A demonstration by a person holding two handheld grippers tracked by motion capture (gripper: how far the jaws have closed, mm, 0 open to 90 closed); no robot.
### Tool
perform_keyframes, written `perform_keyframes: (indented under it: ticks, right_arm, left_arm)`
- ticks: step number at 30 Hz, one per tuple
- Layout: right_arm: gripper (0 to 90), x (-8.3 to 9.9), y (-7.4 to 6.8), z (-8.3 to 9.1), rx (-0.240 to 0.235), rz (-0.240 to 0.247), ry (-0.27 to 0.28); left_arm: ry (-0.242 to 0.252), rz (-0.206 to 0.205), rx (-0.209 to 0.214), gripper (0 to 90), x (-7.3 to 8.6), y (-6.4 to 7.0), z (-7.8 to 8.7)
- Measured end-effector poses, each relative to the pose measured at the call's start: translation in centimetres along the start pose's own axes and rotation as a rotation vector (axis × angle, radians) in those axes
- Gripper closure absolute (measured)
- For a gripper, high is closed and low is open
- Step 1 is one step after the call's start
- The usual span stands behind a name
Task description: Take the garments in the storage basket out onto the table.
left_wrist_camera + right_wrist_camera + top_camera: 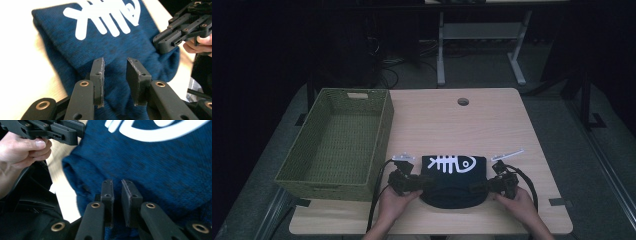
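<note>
Lying flat near the six o'clock edge of the tabletop [492,125], a dark blue knitted garment [454,182] is seen folded into a compact shape, with its long axis running roughly from nine to three o'clock. Its white fish-skeleton print [455,163] sits along the twelve o'clock side, the fish head pointing toward three o'clock and the tail toward nine.

The left tongs [424,183] are placed at the garment's nine o'clock edge, and in the left gripper view their jaws are seen standing apart over the knit, with nothing pinched between them. The right tongs [479,187] are placed at the three o'clock edge; in the right gripper view their jaws are drawn close with only a narrow gap left, and whether cloth is caught there cannot be told.

A light wooden tabletop is shown, with a round cable hole [463,102] toward twelve o'clock. A dim room with grey carpet [582,165] and the white legs of another desk [482,45] lies beyond.

A green woven basket [339,142] is set at nine o'clock of the garment, just beside the left tongs; bare wood lies between them.
</note>
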State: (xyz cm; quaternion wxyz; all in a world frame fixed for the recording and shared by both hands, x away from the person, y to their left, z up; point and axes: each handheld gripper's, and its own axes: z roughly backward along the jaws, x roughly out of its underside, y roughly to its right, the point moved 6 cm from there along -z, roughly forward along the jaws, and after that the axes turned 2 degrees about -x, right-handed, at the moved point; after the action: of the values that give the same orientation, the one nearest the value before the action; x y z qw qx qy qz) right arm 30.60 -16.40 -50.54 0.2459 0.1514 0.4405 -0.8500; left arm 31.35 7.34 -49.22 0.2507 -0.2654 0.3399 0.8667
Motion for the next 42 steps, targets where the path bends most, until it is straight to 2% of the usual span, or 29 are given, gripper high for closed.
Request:
perform_keyframes:
  ticks: [3,6,8,10,13,15,19,25,33,38,42]
  right_arm:
    - [82.2,0.3,0.3,-0.2,0.007,0.006,0.012]
    - [75.4,0.1,-0.1,0.0,0.022,0.022,0.012]
    - [73.6,-0.2,-0.4,0.7,0.036,0.031,0.031]
    - [71.1,-0.6,-0.3,1.8,0.076,0.037,0.074]
    - [68.0,-1.0,0.6,3.4,0.116,0.004,0.131]
    - [65.6,-0.9,1.4,3.9,0.138,-0.016,0.147]
    - [60.4,-0.7,2.8,4.0,0.181,-0.051,0.16]
    - [51.2,-0.8,3.9,3.9,0.202,-0.08,0.186]
    - [53.9,-1.1,4.2,2.9,0.21,-0.092,0.179]
    - [59.1,-1.1,4.2,2.5,0.207,-0.096,0.195]
    - [65.6,-1.2,4.1,2.2,0.216,-0.09,0.19]
  left_arm:
    - [0.005,-0.004,-0.005,68.2,0.0,0.0,-0.1]
    - [0.02,-0.005,-0.016,65.5,-0.3,0.1,0.4]
    - [0.041,0.0,-0.029,62.9,-0.6,0.1,0.8]
    - [0.056,0.012,-0.047,60.8,-0.8,-0.3,1.2]
    - [0.074,0.041,-0.074,58.6,-0.9,-1.0,1.4]
    - [0.085,0.062,-0.089,56.6,-1.0,-1.4,1.4]
    - [0.075,0.081,-0.1,52.6,-0.8,-1.9,1.0]
    - [0.061,0.128,-0.092,48.5,-0.5,-2.5,0.2]
    - [0.057,0.169,-0.076,45.4,-0.4,-2.8,-0.4]
    - [0.057,0.187,-0.065,42.8,-0.3,-2.9,-0.5]
    - [0.057,0.19,-0.056,45.0,-0.2,-2.9,-0.6]
